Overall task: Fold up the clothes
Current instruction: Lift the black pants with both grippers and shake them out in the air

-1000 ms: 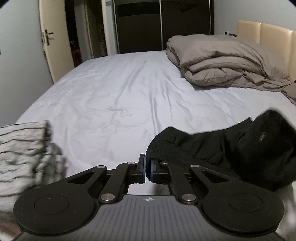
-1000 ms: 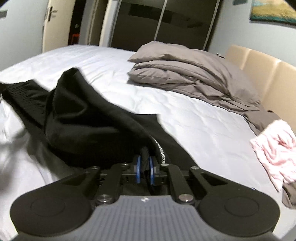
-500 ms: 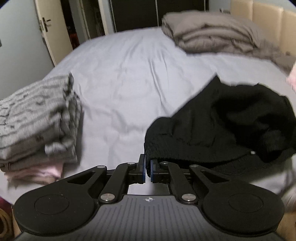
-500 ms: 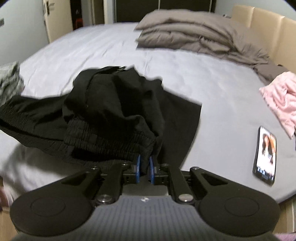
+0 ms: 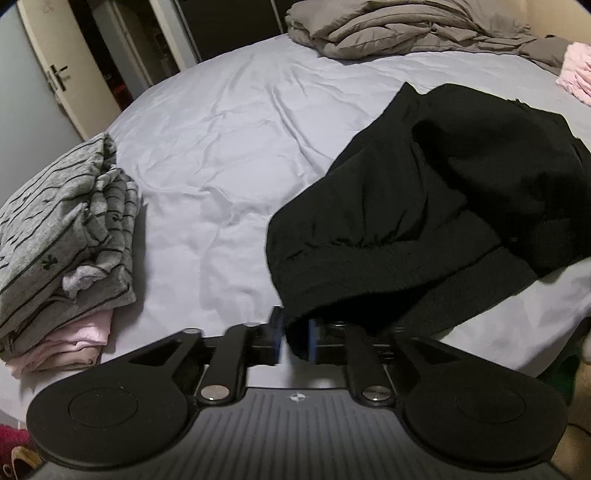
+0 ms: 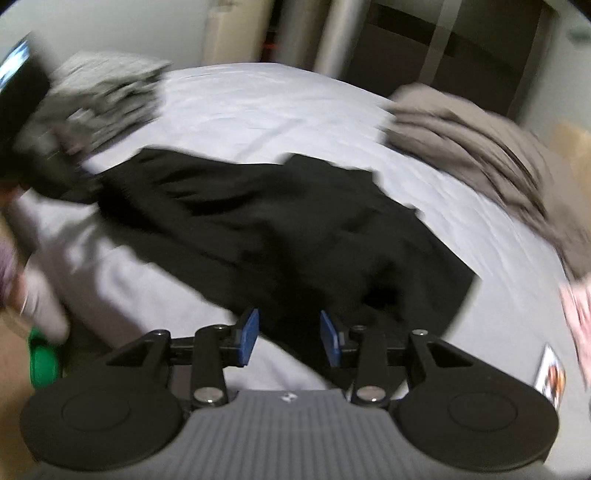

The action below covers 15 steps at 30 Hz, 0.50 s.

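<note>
A black garment lies crumpled on the near part of the bed, its ribbed hem hanging over the front edge. My left gripper has its jaws slightly parted with the garment's black edge between the blue pads. In the blurred right wrist view the same garment lies spread across the sheet. My right gripper is open, its blue pads wide apart over the garment's near edge, gripping nothing.
A folded stack of grey striped and pink clothes sits at the bed's left edge. A folded taupe duvet lies at the back. A pink garment lies far right. A phone lies near the right edge.
My right gripper has opened and let go of the black garment, which now lies lower on the bed. My left gripper's jaws have parted a little. Both cameras tilted down and swung.
</note>
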### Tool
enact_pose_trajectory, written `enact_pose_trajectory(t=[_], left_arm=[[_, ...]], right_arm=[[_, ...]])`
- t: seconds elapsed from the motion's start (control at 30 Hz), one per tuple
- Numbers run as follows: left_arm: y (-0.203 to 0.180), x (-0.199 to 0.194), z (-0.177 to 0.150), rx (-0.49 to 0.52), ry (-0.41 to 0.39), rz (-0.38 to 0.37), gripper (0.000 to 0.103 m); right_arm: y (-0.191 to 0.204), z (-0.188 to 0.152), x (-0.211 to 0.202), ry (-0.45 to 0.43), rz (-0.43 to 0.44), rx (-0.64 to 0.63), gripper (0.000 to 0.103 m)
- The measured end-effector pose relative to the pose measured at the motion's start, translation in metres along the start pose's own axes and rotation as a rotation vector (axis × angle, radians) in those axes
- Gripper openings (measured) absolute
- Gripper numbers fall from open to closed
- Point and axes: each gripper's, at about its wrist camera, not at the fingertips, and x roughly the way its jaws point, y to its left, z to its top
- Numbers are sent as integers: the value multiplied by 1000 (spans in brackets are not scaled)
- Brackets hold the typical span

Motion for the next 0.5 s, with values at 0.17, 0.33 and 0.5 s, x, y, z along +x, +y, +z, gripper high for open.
enact_pose_trajectory(t=[0.17,0.33,0.5], left_arm=[[-8,6,-8,45,-27,1,38],[-7,8,-11,42,-63,11,40],[-2,14,-4,4,-72,17,40]], right_arm=[[32,-1,29,36,-39,-200,46],[44,-7,47,46,-136,-344,46],[43,-5,54,25,-260,-414,44]])
